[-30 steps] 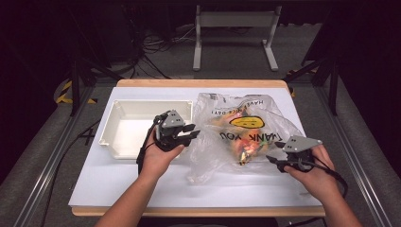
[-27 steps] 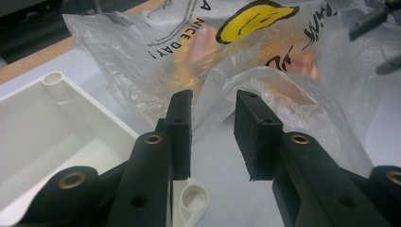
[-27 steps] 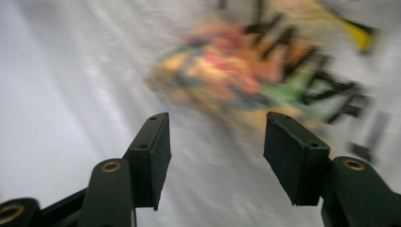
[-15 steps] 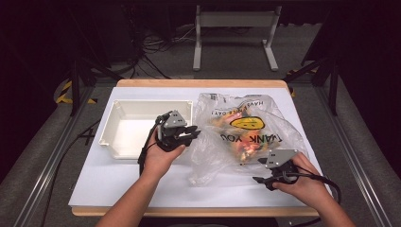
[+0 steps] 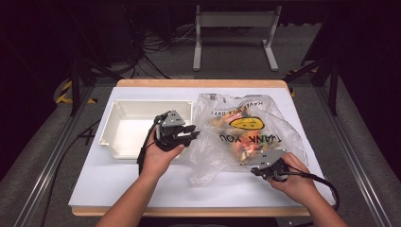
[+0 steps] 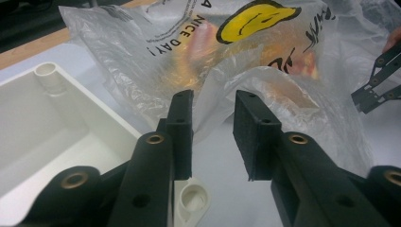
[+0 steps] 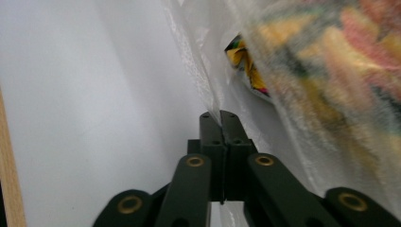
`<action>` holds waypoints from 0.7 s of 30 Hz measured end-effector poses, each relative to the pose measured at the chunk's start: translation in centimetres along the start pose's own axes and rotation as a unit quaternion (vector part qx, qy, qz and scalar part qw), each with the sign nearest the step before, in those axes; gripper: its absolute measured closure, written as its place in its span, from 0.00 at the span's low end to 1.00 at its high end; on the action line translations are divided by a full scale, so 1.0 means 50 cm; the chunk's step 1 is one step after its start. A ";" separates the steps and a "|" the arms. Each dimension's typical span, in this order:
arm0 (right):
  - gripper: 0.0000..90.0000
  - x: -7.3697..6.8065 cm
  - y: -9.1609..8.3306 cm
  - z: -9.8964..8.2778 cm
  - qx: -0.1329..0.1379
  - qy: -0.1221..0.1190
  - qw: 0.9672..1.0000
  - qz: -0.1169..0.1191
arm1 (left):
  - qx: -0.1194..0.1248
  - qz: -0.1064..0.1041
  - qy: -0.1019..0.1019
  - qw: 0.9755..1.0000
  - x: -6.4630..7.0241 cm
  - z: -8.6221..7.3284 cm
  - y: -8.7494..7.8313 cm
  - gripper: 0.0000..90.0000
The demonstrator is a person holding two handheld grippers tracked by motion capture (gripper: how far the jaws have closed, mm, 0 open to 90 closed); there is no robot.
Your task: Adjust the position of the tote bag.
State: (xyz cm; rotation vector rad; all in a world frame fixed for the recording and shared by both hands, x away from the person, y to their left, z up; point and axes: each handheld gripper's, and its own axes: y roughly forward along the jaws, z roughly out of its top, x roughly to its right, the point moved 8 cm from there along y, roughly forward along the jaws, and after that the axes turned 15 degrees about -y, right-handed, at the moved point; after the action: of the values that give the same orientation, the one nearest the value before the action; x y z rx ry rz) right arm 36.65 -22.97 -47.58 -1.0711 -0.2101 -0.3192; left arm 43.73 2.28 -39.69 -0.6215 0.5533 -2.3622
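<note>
- My right hand-held gripper (image 7: 221,118) is clenched: its jaws have just been closing, and now they meet flat on a thin fold of the plastic bag (image 7: 208,71), pinching the film at the very tips.
- In the high view I see that right hand-held gripper (image 5: 257,169) low at the bag's near right edge, with the person's hand (image 5: 295,179) wrapped round it and the cable looping off towards the bench's near right corner.
- My left hand-held gripper (image 6: 213,125) is released: its two black pads stand apart with a clear gap, and the bag's crumpled edge rises just beyond that gap, not pressed by either pad.
- From above, the left hand-held gripper (image 5: 185,134) sits between the white tray (image 5: 124,108) and the bag's left side, pointing to the bag.
- The plastic bag (image 5: 246,132) lies on the right half of the white bench (image 5: 94,175), just beside the tray; it is clear, wrinkled and glossy.
- It carries a yellow smiley face (image 6: 257,19) and black lettering, read upside down from my side.
- Through the film I make out orange, pink and yellow contents, blurred; I cannot tell what they are.
- The tray's rounded corner post shows near my left jaws.
</note>
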 end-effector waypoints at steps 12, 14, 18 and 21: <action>1.00 0.033 -0.105 0.039 0.041 0.005 0.998 -0.049 | 0.043 -0.002 -0.019 0.999 -0.006 0.022 -0.036 0.61; 1.00 0.043 -0.126 0.049 0.043 0.000 0.997 -0.062 | 0.046 -0.002 -0.017 0.999 -0.002 0.024 -0.040 0.59; 1.00 0.066 -0.175 0.080 0.056 -0.015 0.994 -0.088 | 0.062 -0.008 -0.013 0.998 0.003 0.030 -0.048 0.57; 1.00 0.074 -0.195 0.098 0.064 -0.022 0.993 -0.097 | 0.063 -0.010 -0.011 0.998 0.003 0.030 -0.053 0.56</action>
State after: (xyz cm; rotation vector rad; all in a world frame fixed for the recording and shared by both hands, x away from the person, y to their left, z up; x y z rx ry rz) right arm 36.57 -23.51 -36.09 -0.9339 -0.3711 -0.4507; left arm 43.27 3.72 -37.06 -0.5968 0.3859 -2.3841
